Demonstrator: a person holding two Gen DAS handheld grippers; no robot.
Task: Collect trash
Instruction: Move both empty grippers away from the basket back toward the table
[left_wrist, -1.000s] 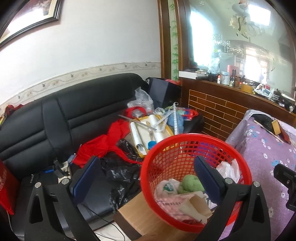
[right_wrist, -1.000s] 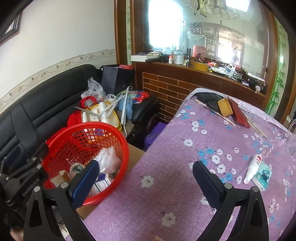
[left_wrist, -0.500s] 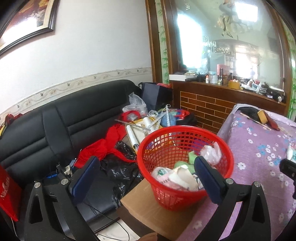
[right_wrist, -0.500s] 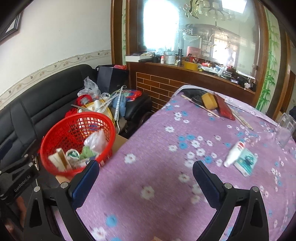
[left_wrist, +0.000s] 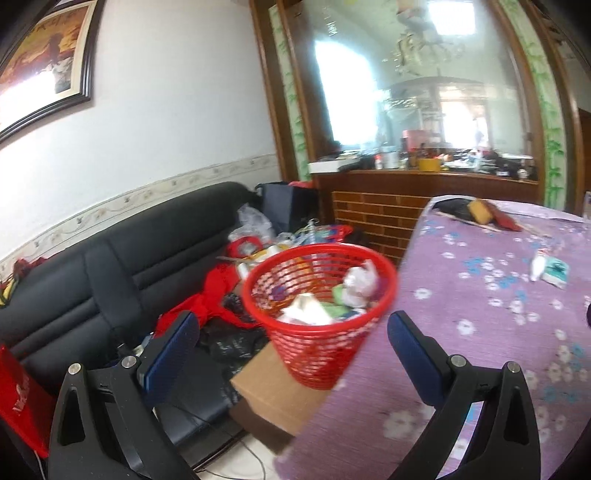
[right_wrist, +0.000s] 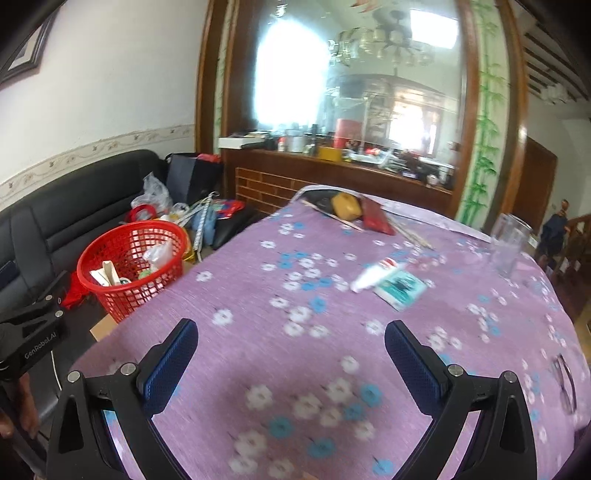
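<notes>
Reaching beyond the red plastic mesh basket (right_wrist: 131, 267), the wide-open, empty right gripper (right_wrist: 291, 354) should straddle the white tube (right_wrist: 369, 278) squarely

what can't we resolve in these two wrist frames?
- Red basket contents: crumpled and motion-blurred, left wrist view; items not identifiable.
- Teal packet print: blurred, right wrist view.
- White tube label: unreadable.
- Cardboard box under the basket: partly hidden by the tablecloth.
</notes>
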